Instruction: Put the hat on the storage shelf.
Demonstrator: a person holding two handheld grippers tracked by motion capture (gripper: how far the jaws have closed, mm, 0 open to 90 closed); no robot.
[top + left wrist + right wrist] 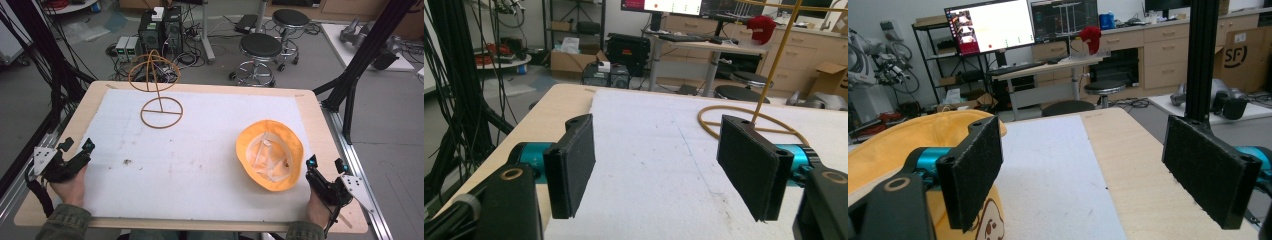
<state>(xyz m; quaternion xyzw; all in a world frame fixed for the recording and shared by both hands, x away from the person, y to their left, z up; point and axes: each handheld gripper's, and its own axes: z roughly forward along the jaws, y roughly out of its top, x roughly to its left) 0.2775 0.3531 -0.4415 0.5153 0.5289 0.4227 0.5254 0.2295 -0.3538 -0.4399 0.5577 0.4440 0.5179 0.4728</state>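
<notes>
Down at the near left corner of the pale wooden worktop [320, 120], the left tongs [75, 147] are resting low in the person's left hand [70, 186], their two black padded jaws standing wide apart and gripping nothing; in the left gripper view the left tongs [656, 167] are framing only the bare white foam sheet [200, 150] that is covering most of the worktop, with no object touching either pad. Near the opposite front corner, the right tongs [326, 164] are sitting in the person's right hand [318, 207], likewise spread wide and released, with nothing between the jaws. In the right gripper view the right tongs [1098, 170] are pointing along the boundary between the white sheet and the bare wood, and the left-hand jaw is appearing just in front of the yellow fabric bucket hat [893, 145]; whether that jaw is touching the hat cannot be told. Seen from above, the yellow fabric bucket hat [270, 152] is lying upside down on the right part of the sheet, its cream lining facing up, just beside the right tongs. Toward the far left of the sheet, a thin tan wire hat stand [159, 90] with a round base and a looped top is standing upright, well apart from both tongs; its base ring and stem [769, 90] are showing beyond the left tongs' right-hand jaw. A small dark speck of debris [127, 161] is lying on the sheet between the left tongs and the middle.
</notes>
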